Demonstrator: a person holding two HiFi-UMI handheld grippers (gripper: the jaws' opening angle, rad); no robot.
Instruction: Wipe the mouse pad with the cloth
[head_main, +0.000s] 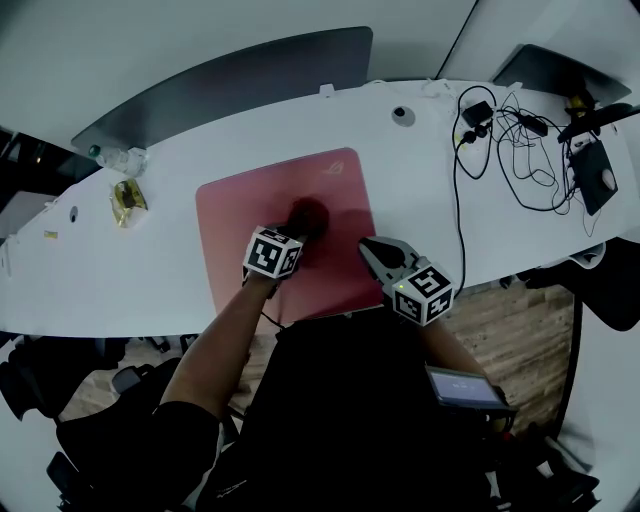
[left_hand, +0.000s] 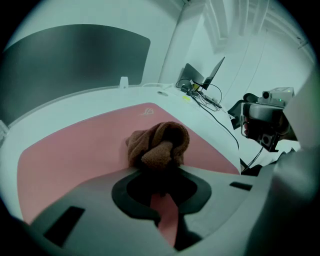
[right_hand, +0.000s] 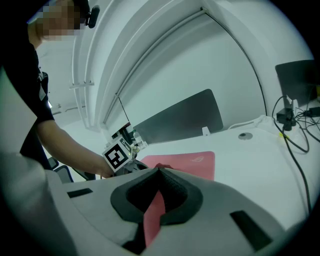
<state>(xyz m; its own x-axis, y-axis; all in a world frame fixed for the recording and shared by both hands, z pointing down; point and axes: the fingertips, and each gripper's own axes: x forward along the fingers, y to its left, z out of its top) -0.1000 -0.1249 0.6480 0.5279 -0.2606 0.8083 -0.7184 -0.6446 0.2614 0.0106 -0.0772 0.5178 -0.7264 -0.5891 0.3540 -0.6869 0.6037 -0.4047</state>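
cloth pinched on the pink pad, right tongs idle beside it

the mouse pad (head_main: 235, 215) lies flat on the white surface (head_main: 420, 170), pink, with a faint logo near its far right corner. a bunched dark brownish-red cloth (head_main: 309, 214) sits on the pad a little right of its middle. the left tongs (left_hand: 159, 169) are clenched on the near side of that bundle. in the left gripper view the cloth fills the space at the jaw tips, so the tips themselves are buried in the folds and can't be picked out. how much of the cloth presses on the pad can't be judged either.

the right tongs (right_hand: 159, 171) are pinched together with nothing between them, only a sliver of pink pad showing through the slot behind the tips. from the head view they hang over the pad's near right part, just beside the left tongs but apart from the cloth.

the pad's near edge is covered by the person's forearm and both marker cubes. a dark curved panel (head_main: 230, 85) stands behind the surface. a tangle of black cables (head_main: 510, 140) lies at the far right, well apart from the pad. a small yellowish object (head_main: 128, 197) at the left is too small to identify.
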